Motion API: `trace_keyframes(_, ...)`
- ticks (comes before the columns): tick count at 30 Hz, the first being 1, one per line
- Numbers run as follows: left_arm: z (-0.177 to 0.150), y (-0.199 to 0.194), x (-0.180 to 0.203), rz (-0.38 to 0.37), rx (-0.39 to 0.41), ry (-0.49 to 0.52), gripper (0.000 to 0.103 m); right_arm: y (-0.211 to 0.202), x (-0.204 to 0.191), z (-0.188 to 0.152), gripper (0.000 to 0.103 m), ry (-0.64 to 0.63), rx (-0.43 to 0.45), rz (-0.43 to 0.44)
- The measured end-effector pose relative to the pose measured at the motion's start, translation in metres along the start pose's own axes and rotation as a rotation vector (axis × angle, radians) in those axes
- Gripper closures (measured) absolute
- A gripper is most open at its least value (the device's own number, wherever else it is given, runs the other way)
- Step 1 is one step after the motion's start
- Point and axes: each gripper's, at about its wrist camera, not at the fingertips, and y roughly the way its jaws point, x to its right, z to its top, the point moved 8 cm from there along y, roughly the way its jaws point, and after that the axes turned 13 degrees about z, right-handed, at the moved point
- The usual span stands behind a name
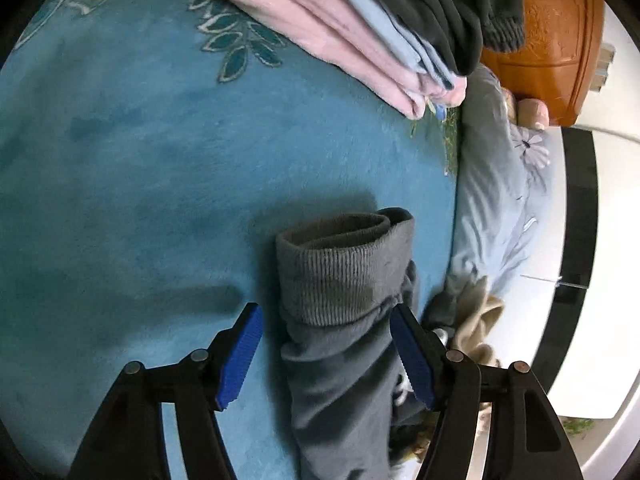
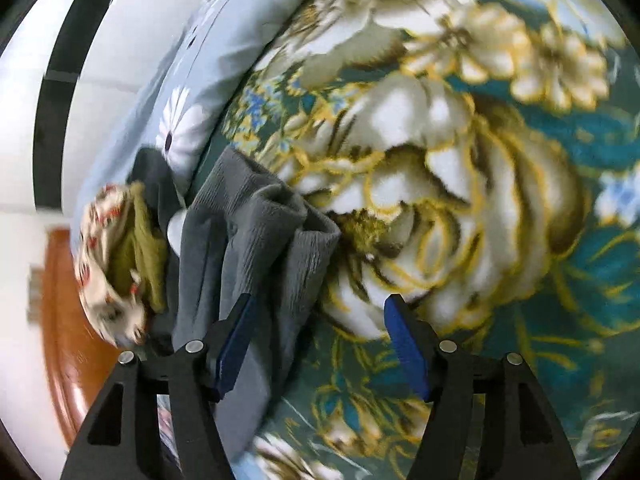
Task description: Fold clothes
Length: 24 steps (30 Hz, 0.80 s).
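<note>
**Both grippers open over grey garment**

Left gripper (image 1: pixel 326 354): jaws wide, grey garment (image 1: pixel 344 320) with ribbed cuff between them, pads not pressing. Right gripper (image 2: pixel 320 346): jaws wide, same garment beside its left finger. Garment lies on teal floral blanket (image 1: pixel 140 160); folded stack (image 1: pixel 360 40) well apart.

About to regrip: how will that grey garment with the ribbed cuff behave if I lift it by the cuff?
The grey garment is probably floppy: it lies creased on the blanket. Its ribbed cuff looks thick and likely grips well.
</note>
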Motion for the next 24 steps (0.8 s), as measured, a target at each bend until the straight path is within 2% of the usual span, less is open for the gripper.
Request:
trace_keyframes(2, 0.000, 0.006, -0.001, 0.032, 0.019, 0.011, 0.033, 0.014, -0.011, -0.002, 0.036, -0.005, -0.009, 0.049)
trace_keyframes(4, 0.002, 0.010, -0.002, 0.026, 0.033, -0.002, 0.033, 0.022, -0.020, -0.004, 0.036, -0.017, -0.019, 0.086)
trace_keyframes(9, 0.002, 0.017, 0.001, 0.000, 0.044, -0.003, 0.033, 0.023, -0.025, -0.015, 0.032, -0.078, -0.040, 0.078)
trace_keyframes(11, 0.003, 0.014, -0.001, -0.008, 0.045, -0.005, 0.033, 0.017, -0.030, -0.021, 0.032, -0.081, -0.039, 0.112)
trace_keyframes(12, 0.004, 0.014, 0.000, -0.012, 0.046, -0.006, 0.033, 0.014, -0.034, -0.025, 0.031, -0.095, -0.040, 0.129)
trace_keyframes(13, 0.004, 0.015, 0.000, -0.016, 0.048, -0.008, 0.033, 0.010, -0.038, -0.029, 0.023, -0.108, -0.041, 0.145)
trace_keyframes(15, 0.003, 0.016, 0.001, -0.019, 0.053, -0.012, 0.033, 0.015, -0.038, -0.029, 0.021, -0.126, -0.048, 0.117)
trace_keyframes(19, 0.003, 0.013, 0.003, -0.024, 0.061, -0.011, 0.034, 0.027, -0.023, -0.012, 0.021, -0.076, 0.026, 0.042)
trace_keyframes(21, 0.003, 0.012, 0.003, -0.033, 0.058, -0.022, 0.035, 0.031, -0.021, -0.006, 0.021, -0.047, 0.062, 0.031)
trace_keyframes(23, 0.005, 0.012, 0.004, -0.028, 0.057, -0.033, 0.040, 0.033, -0.020, 0.000, 0.035, -0.014, 0.093, 0.022)
trace_keyframes(24, 0.005, 0.013, 0.003, -0.017, 0.056, -0.039, 0.049, 0.032, -0.018, 0.002, 0.057, 0.004, 0.094, 0.009)
